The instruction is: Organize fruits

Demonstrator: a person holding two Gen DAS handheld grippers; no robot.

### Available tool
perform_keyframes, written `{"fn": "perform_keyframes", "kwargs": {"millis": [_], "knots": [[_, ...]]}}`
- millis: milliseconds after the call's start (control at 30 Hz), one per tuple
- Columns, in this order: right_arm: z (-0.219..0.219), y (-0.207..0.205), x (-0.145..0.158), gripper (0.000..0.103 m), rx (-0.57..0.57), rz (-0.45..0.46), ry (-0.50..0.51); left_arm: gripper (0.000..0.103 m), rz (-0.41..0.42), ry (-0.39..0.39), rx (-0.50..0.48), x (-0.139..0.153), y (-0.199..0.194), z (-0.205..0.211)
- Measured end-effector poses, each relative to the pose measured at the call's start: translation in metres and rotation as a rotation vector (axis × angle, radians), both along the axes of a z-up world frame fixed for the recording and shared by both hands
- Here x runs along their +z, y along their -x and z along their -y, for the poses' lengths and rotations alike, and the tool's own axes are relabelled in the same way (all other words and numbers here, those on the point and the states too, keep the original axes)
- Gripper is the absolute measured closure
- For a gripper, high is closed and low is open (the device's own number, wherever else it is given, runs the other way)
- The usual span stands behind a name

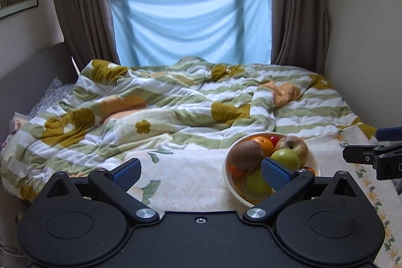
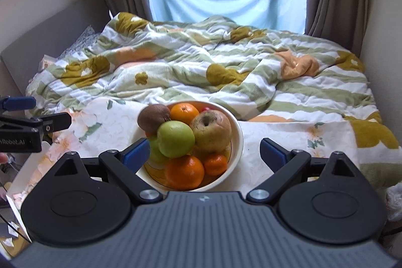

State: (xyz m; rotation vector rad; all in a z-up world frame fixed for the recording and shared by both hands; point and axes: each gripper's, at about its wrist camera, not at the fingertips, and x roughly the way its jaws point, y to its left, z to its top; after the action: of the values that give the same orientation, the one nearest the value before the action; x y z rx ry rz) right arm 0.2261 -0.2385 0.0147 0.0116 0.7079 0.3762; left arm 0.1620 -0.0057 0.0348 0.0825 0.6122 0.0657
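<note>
Both grippers stand wide and empty: the right gripper (image 2: 204, 153) over the near rim of the white bowl (image 2: 237, 140), the left gripper (image 1: 201, 171) just beside it. Fruit is heaped inside, with the green apple (image 2: 176, 138), kiwi (image 2: 153, 117) and brownish apple (image 2: 213, 131) on top. A careless nudge could roll the kiwi onto the desk (image 2: 276, 137) or the bed's blanket (image 2: 201, 62) behind.
</note>
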Motion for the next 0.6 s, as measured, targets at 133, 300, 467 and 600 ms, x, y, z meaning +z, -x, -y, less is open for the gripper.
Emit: {"fn": "perform_keyframes", "kwargs": {"millis": [133,300,467,600], "knots": [[-0.007,0.033,0.028,0.000,-0.055,0.029,0.006,0.000,0.029,0.000,-0.014,0.016,0.029,-0.005],[-0.013,0.079,0.049,0.000,-0.120,0.065,0.023,0.000,0.047,0.001,-0.027,0.025,0.065,-0.009],[-0.014,0.118,0.053,0.000,-0.190,0.054,0.056,0.000,0.029,0.017,-0.042,0.021,0.094,-0.011],[-0.010,0.146,0.047,0.000,-0.246,0.030,0.071,0.000,0.006,0.022,-0.044,0.012,0.112,-0.013]]}}
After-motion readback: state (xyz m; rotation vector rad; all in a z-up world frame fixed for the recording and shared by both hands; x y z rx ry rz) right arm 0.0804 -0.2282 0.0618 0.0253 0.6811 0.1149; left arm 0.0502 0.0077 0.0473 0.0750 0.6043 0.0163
